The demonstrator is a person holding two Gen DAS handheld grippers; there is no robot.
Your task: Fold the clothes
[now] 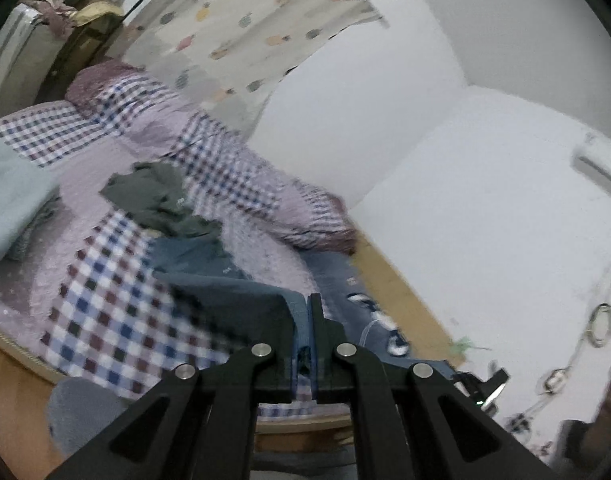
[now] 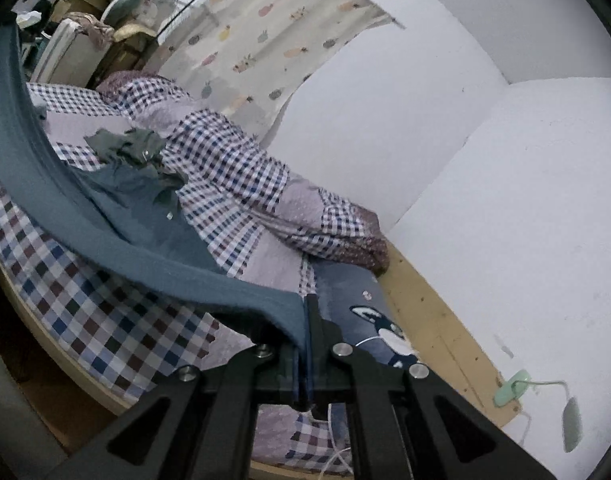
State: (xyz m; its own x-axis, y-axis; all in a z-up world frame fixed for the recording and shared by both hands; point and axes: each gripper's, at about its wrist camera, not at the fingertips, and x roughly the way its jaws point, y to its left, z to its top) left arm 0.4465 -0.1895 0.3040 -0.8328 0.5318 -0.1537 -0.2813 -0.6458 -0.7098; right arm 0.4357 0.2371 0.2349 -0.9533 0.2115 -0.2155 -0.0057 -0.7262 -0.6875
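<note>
A blue-grey knit cloth garment (image 2: 117, 216) is stretched lengthwise between the clamped left hand-held gripper (image 1: 308, 320) and right hand-held gripper (image 2: 307, 320), above the checked bed (image 2: 85, 320).

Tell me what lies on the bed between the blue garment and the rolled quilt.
A crumpled dark green garment lies there, touching the blue garment and beside the quilt; the right wrist view shows it best.

My left gripper (image 1: 308, 312): black matt plastic, shiny metal pins. Blue cloth (image 2: 105, 216) in my right gripper (image 2: 306, 320): soft, fuzzy. Checked bedsheet (image 2: 85, 304): thin cotton-like cloth. Bed frame (image 2: 437, 320): bare yellow wood. Wall (image 1: 485, 220): smooth, matt white.
</note>
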